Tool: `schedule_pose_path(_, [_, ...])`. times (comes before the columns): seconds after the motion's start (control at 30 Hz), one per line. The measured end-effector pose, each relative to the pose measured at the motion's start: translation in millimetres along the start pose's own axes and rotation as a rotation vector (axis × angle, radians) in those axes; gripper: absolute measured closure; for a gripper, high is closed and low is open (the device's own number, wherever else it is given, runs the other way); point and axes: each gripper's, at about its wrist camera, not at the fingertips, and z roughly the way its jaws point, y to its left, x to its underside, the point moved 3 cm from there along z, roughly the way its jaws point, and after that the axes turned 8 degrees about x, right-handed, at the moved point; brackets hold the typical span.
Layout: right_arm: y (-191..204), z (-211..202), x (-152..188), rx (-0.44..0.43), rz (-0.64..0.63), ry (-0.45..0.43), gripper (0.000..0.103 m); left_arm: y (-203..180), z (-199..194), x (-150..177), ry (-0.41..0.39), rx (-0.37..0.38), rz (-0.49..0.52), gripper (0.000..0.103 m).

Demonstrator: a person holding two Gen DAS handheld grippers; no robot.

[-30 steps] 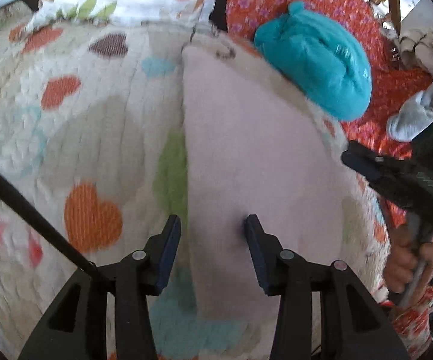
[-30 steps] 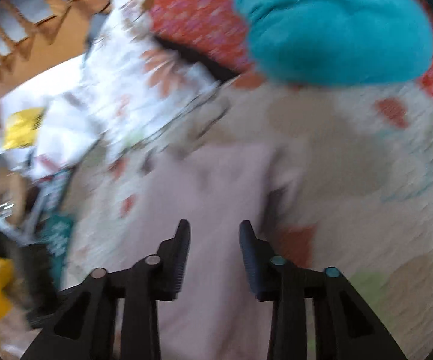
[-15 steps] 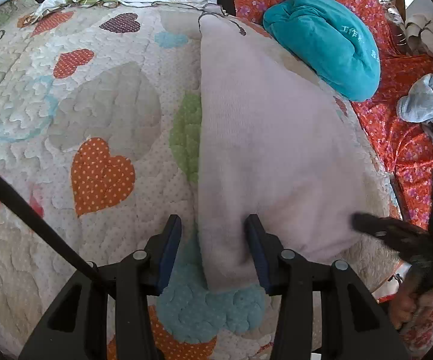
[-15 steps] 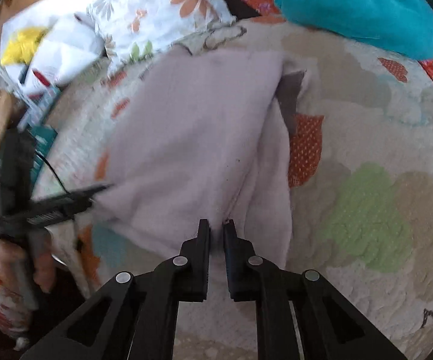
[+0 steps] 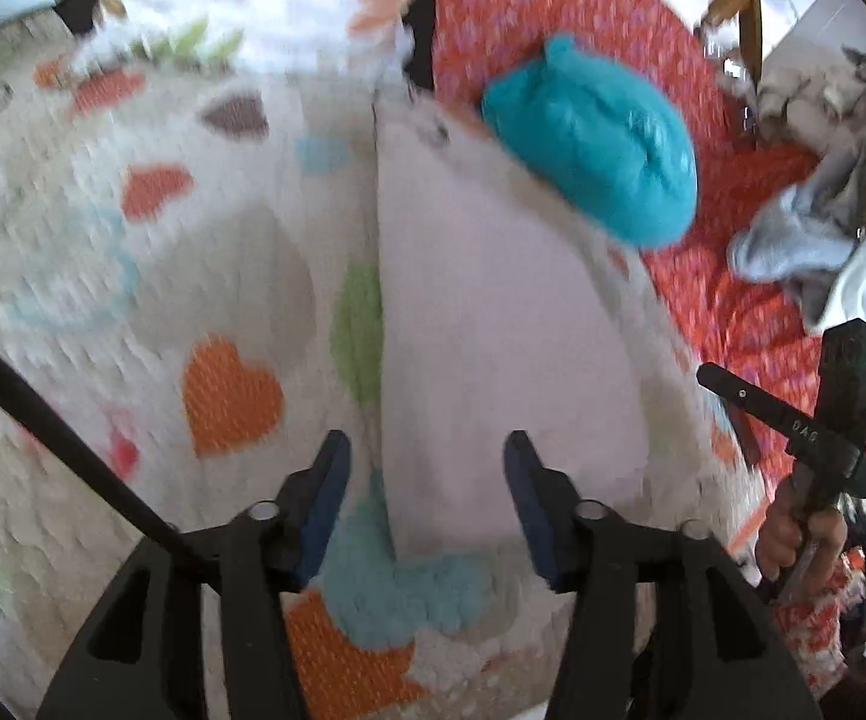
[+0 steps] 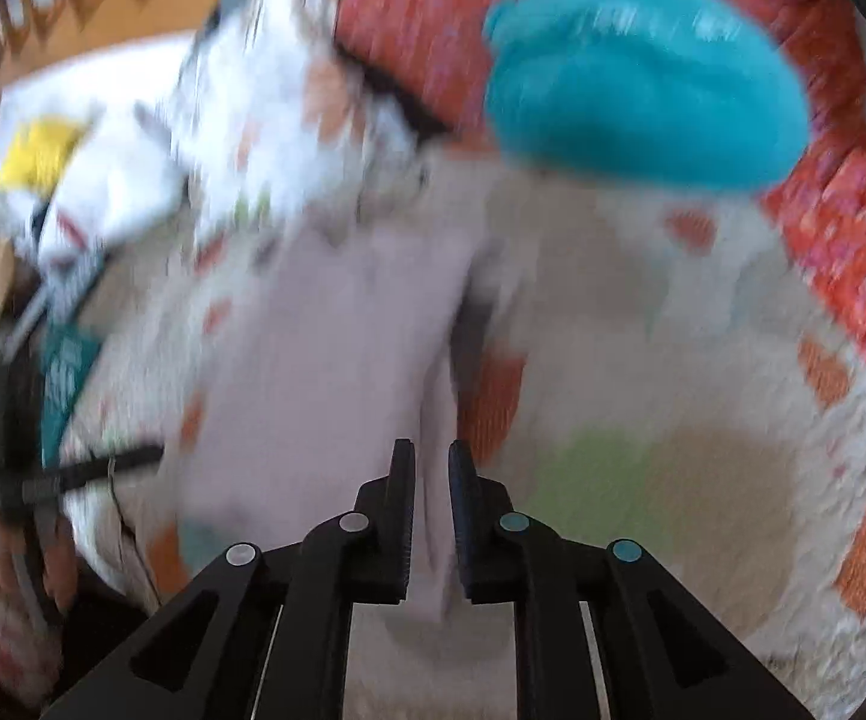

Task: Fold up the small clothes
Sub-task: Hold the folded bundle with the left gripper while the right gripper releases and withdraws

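A pale pink cloth (image 5: 493, 324) lies folded lengthwise on the heart-patterned quilt (image 5: 133, 276). My left gripper (image 5: 427, 498) is open, its jaws either side of the cloth's near left corner, just above it. My right gripper (image 6: 432, 492) is nearly shut on the near edge of the pink cloth (image 6: 337, 372), which runs between its jaws. The right gripper also shows in the left wrist view (image 5: 793, 420) at the right edge of the quilt. Both views are blurred.
A teal bundle (image 5: 595, 162) lies on the red floral sheet (image 5: 733, 312) beyond the cloth. Grey and white clothes (image 5: 823, 252) are heaped at the right. A flowered pillow (image 5: 265, 6) lies at the back. A wooden chair (image 5: 745, 6) stands behind the bed.
The right gripper has closed on the cloth's edge and shifted with it. The left gripper has stayed open over the near corner. Both cameras are moving, so the views are blurred.
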Motion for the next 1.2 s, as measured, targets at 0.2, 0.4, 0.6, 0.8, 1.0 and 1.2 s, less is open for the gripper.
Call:
schedule_pose_path(0.2, [38,79,-37,-0.242,0.091,0.151,0.089,-9,43,-7,0.048,-0.033,0.010,0.045])
schedule_pose_path(0.4, [1,125,-46,-0.074,0.309,0.174,0.098,-16,82,22,0.173,-0.132,0.069,0.045])
schedule_pose_path(0.6, [61,107,-81,-0.274,0.201,0.110,0.090,-3,77,19,0.181,-0.071,-0.001,0.044])
schedule_pose_path(0.8, [142,196,-99,-0.427,0.055,0.328,0.086,-1,75,21,0.173,-0.070,0.003,0.044])
schedule_pose_path(1.0, [130,258,-147,-0.155,0.190,0.265,0.087,1,71,23,0.175,-0.058,0.020,0.044])
schedule_pose_path(1.2, [111,175,-143,-0.149,0.168,0.160,0.071,-7,49,23,0.161,-0.009,0.044,0.044])
